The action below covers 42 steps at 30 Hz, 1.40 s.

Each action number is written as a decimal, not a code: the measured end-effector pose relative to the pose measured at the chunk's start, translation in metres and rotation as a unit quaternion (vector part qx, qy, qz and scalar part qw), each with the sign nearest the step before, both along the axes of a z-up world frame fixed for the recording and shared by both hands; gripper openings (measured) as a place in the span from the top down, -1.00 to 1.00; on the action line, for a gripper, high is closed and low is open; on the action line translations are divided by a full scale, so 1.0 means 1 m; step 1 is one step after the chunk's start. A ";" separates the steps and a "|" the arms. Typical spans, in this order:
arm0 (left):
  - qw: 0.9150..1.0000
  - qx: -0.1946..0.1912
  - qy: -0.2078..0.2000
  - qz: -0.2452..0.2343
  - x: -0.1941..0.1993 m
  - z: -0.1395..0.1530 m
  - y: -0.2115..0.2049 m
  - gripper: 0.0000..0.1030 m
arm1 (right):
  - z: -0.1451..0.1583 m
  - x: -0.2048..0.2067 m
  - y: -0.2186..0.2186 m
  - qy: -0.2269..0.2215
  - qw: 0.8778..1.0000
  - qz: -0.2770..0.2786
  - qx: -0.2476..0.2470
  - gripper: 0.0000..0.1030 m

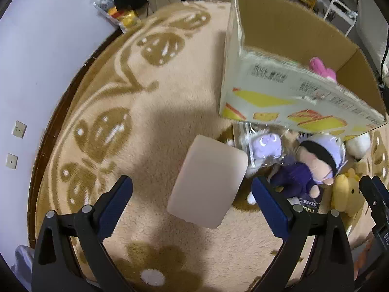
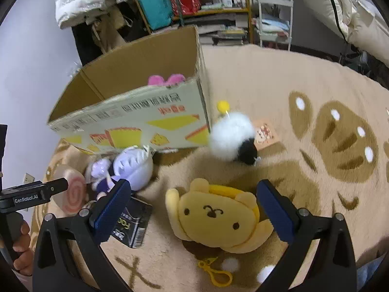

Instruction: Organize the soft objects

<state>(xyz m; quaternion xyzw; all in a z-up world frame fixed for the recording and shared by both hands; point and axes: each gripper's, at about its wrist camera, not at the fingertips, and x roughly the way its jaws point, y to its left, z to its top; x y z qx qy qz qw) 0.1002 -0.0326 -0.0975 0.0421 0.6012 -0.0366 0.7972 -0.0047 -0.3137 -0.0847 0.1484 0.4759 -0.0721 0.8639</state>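
Right gripper [image 2: 194,209] wide open, hovering with the yellow bear [image 2: 214,219] lying face-up on the rug [image 2: 279,73] right between its fingers, nothing pinched yet. Yellow clip [image 2: 215,271] trailing off the bear's near side, could easily snag in the rug pile on the lift. Just off the left finger, a black carton [image 2: 132,226], close enough to get nudged or caught if the close drifts that way. Further ahead, a white and black fluffy toy [image 2: 233,138] beside the corner of the cardboard box [image 2: 136,121], pink plush [image 2: 167,80] already inside. Left gripper [image 1: 192,204] also spread open and empty, with a pale flat cushion [image 1: 209,182] below and between its fingers; looks thick and squishy, so probably slips out of a shallow pinch. To its right, a purple doll [image 1: 313,168] and a bagged lilac toy [image 1: 266,146] up against the box wall. Both grippers close together too, so bumping each other seems a real risk.
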 end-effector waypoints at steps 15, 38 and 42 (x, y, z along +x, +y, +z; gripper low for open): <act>0.999 -0.012 0.046 0.002 0.013 -0.029 -0.003 -0.25 | -0.047 0.015 -0.003 0.110 0.994 -0.009 -0.004 -1.00; 0.999 -0.025 -0.033 0.016 -0.008 0.007 0.004 0.12 | -0.025 0.005 -0.012 0.062 0.998 -0.006 -0.013 -0.69; 0.996 -0.040 -0.073 0.015 -0.013 0.022 0.004 0.12 | -0.008 0.001 -0.005 0.023 0.999 0.011 -0.020 -0.69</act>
